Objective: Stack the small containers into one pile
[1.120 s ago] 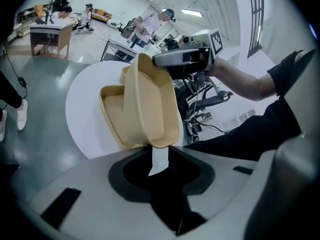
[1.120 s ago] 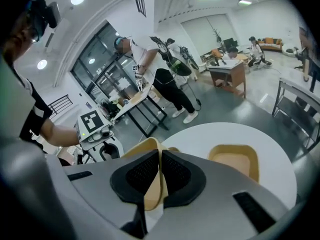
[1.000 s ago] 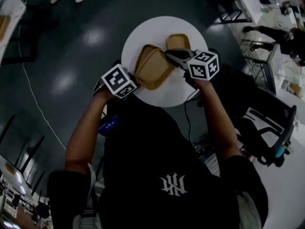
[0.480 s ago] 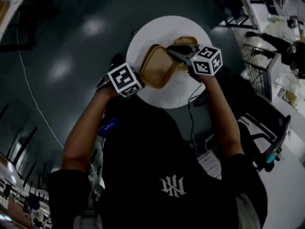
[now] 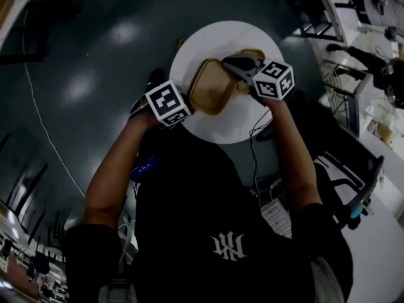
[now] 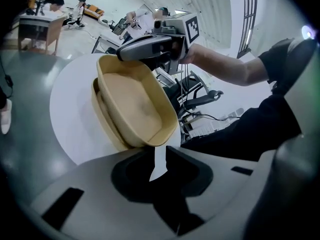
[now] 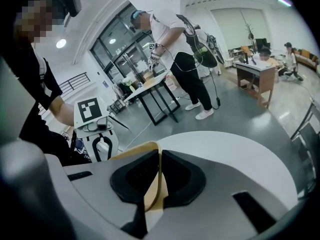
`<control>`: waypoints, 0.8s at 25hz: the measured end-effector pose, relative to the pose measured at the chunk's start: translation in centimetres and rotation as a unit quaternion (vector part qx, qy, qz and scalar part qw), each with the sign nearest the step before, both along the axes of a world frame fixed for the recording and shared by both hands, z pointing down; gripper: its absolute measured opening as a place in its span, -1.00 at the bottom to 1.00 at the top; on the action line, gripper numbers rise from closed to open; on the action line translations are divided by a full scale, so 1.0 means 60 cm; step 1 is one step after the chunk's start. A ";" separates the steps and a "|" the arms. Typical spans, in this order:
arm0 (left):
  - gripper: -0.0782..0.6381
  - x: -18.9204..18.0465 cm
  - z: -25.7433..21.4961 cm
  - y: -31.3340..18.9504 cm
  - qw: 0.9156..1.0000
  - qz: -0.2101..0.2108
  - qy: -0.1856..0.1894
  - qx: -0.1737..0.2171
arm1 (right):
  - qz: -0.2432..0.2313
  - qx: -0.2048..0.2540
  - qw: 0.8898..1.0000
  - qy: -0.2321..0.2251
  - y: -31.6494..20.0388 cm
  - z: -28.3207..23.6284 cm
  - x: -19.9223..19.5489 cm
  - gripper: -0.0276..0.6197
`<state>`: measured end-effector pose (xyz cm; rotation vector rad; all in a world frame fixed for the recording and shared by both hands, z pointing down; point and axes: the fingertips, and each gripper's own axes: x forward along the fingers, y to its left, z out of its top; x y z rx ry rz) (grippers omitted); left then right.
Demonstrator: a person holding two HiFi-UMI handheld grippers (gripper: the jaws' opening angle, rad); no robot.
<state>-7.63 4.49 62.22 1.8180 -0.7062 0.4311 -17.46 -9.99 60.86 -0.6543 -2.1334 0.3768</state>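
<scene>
Grip check: your right gripper (image 7: 159, 170) clamps the upper container (image 6: 132, 104) (by its rim); your left gripper (image 6: 159, 160), jaws just closing, stands ajar, empty.

3 tan containers (image 5: 211, 87), 1 round white table (image 5: 214, 36), 2 grippers: left gripper (image 6: 157, 151), right gripper (image 7: 159, 156).

A round white table (image 5: 208, 43) stands on a dark glossy floor (image 5: 95, 55), which a thin white cable (image 5: 47, 137) crosses. A black office chair (image 5: 353, 185) sits at the right. Farther off, a standing person (image 7: 180, 44) bends over a workbench (image 7: 150, 86).
</scene>
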 end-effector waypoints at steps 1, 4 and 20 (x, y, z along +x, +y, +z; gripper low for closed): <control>-0.58 -0.002 0.001 0.001 1.000 -0.001 0.000 -0.001 | 0.002 0.000 1.000 -0.002 0.001 0.001 -0.002 -0.77; -0.58 -0.003 0.003 0.006 1.000 -0.002 0.000 -0.002 | -0.004 0.006 1.000 -0.005 0.006 0.010 -0.003 -0.77; -0.60 -0.019 -0.002 0.004 0.999 -0.003 -0.040 0.009 | 0.001 0.022 0.997 -0.078 0.008 0.008 -0.011 -0.77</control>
